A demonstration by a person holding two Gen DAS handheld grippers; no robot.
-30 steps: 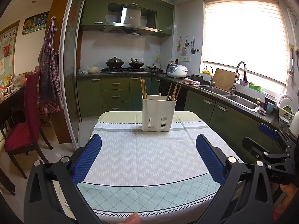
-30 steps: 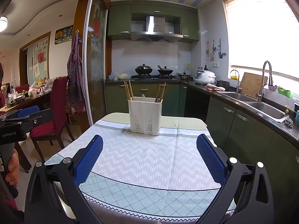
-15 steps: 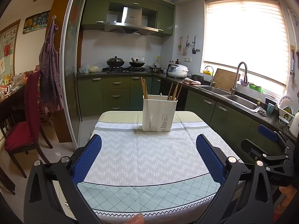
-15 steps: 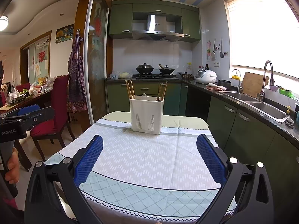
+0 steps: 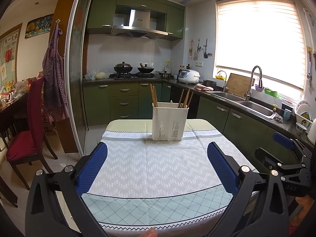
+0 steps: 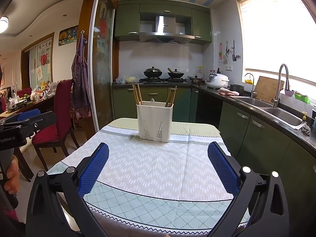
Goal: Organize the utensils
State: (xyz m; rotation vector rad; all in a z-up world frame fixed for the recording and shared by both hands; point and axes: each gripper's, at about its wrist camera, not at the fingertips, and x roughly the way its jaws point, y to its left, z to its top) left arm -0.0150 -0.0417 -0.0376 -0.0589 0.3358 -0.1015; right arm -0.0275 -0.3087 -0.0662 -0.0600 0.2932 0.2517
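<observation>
Both grippers have eased a touch closer to the table since a second ago, so the white utensil holder (image 5: 169, 121) sits slightly larger in each view; otherwise nothing on the cloth has shifted. That holder stands upright at the far end of the tablecloth (image 5: 158, 169), at twelve o'clock from both grippers and well apart from them. Brown chopsticks (image 5: 153, 96) lean in its left compartment, a second bunch of chopsticks (image 5: 185, 98) in its right, and a pale spoon handle (image 5: 171, 103) pokes up between them.

The left gripper (image 5: 157, 167) hangs over the near edge of the table with its blue pads spread wide and nothing between them. The right gripper (image 6: 158, 167) does the same, jaws wide apart and holding nothing. From the left view the right one shows out at three o'clock; from the right view the left one shows at nine o'clock, a hand (image 6: 11, 177) wrapped round its grip.

A red chair (image 5: 29, 130) stands at nine o'clock, and the sink (image 5: 254, 106) runs along the counter at two o'clock.
</observation>
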